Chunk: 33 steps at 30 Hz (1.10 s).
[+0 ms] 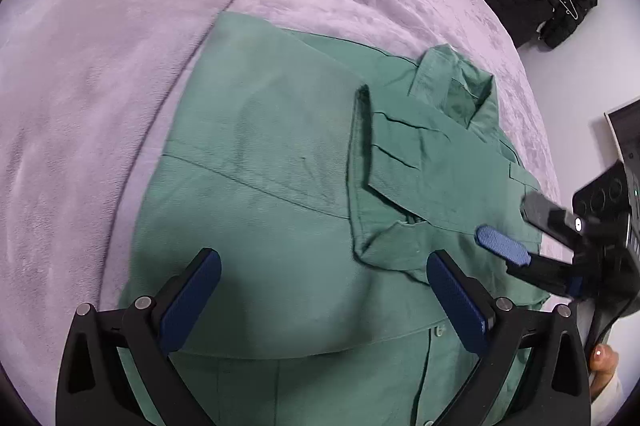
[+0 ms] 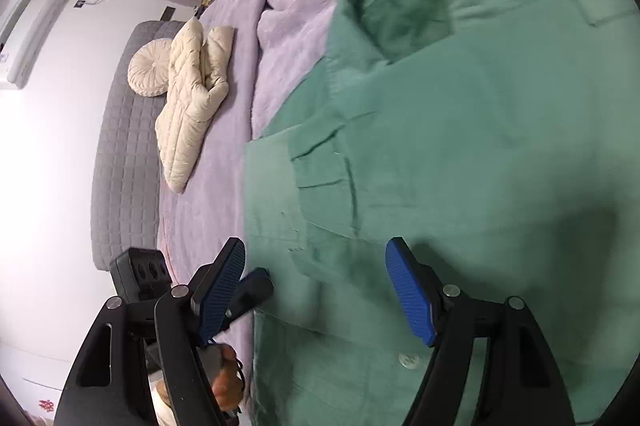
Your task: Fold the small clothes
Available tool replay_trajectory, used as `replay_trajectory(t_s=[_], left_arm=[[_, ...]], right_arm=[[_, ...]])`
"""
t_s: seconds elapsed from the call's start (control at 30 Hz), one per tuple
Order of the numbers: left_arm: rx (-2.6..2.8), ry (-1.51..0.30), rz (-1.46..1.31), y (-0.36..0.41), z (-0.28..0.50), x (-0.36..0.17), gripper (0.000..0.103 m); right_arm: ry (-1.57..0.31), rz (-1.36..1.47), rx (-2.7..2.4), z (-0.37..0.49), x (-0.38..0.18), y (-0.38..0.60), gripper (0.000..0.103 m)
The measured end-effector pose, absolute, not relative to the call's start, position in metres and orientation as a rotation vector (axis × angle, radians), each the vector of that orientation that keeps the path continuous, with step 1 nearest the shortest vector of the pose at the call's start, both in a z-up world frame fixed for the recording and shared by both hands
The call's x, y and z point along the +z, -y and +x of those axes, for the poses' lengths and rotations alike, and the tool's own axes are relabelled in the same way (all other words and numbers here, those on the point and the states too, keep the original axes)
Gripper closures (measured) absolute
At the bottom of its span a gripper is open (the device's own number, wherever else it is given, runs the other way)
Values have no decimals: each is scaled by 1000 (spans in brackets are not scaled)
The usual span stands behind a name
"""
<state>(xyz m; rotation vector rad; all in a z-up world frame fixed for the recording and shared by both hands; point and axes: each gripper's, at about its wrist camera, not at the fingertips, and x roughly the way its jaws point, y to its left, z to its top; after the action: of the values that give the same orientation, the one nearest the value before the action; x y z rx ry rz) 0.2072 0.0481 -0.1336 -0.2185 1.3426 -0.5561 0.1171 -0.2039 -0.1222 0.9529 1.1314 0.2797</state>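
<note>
Just soft green shirt (image 1: 280, 165) on fuzzy lilac blanket (image 1: 80, 105) (L gripper (image 1: 324, 290) & R gripper (image 2: 316, 286) both wide, ribbed blue pads)

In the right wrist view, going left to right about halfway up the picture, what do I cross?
White wall → grey quilted bench → cream puffer jacket → lilac bedspread → green shirt, filling the rest to the right edge.
</note>
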Motion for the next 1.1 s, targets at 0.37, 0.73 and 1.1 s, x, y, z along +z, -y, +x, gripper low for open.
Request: replay_trajectory(t_s=[0.37, 0.73, 1.1], left_arm=[[-652, -1404, -118, 28, 215, -142, 1], [-644, -1423, -159, 17, 216, -136, 74], [-665, -1365, -59, -3, 187, -126, 74]], right_arm=[[-1009, 1269, -110, -53, -150, 334, 26], [-876, 1368, -188, -44, -161, 376, 78], [-1010, 1151, -220, -71, -154, 379, 96]])
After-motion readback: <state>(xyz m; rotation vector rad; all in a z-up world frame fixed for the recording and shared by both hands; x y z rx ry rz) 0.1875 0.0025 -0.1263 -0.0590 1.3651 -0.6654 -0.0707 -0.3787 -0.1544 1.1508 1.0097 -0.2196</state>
